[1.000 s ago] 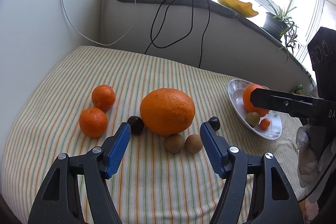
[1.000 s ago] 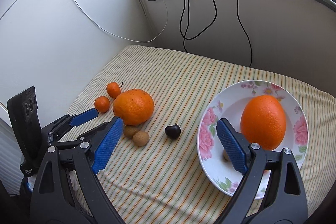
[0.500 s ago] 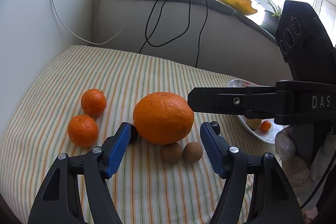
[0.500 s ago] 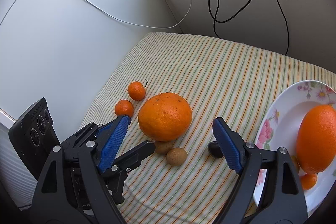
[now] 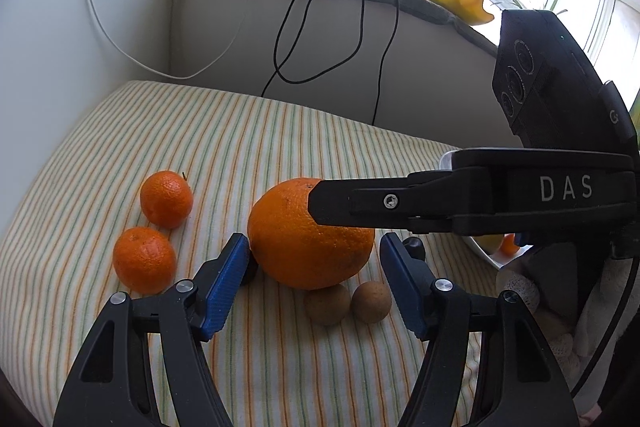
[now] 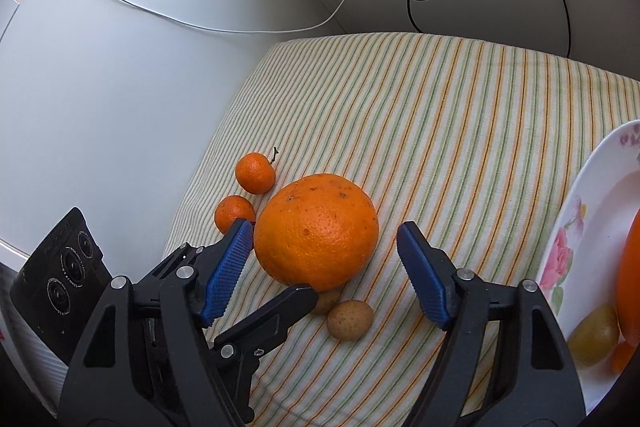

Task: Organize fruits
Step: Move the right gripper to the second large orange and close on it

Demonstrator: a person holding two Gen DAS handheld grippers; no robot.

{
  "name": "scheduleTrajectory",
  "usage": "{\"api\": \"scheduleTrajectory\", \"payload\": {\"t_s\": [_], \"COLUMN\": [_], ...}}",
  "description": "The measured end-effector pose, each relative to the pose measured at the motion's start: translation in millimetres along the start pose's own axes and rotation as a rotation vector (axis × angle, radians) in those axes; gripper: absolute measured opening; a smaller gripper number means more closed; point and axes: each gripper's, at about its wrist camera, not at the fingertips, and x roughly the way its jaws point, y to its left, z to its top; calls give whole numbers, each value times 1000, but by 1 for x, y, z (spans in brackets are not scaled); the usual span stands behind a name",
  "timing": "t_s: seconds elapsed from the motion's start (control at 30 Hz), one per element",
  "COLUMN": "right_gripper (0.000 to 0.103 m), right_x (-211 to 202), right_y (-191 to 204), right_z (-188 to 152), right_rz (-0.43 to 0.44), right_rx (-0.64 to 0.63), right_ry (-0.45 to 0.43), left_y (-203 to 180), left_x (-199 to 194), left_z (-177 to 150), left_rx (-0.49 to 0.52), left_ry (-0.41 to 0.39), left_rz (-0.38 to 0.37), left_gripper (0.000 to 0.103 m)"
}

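- The big orange (image 6: 316, 231) is round, bright and pitted with a few dark specks; it sits on the striped cloth (image 6: 460, 115) toward its left edge.
- Two small tangerines (image 6: 255, 173) lie just beside it, one with a stem.
- Two brown, rough-skinned little fruits (image 6: 350, 319) rest against its near side.
- The right gripper (image 6: 325, 263) has its jaws closing around the orange, pads not touching it.
- The left gripper (image 5: 314, 281) is spread, also closing, pinching nothing.
- A flowered plate (image 6: 576, 227) at the right edge holds another orange.
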Motion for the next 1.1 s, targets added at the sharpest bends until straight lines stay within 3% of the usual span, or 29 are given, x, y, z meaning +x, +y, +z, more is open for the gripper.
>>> {"api": "scheduleTrajectory", "payload": {"t_s": [0.37,0.53,1.1], "right_gripper": [78,73,71], "right_x": [12,13,-5], "right_y": [-2,-6,-3], "right_z": [1,0,-6], "right_rz": [20,53,52], "right_rx": [18,48,60], "right_ry": [21,21,-13], "left_y": [0,-1,-10], "left_x": [2,3,-7], "left_z": [0,1,3], "left_rx": [0,7,31], "left_ry": [4,3,-25], "left_rz": [6,10,12], "left_gripper": [65,64,63]}}
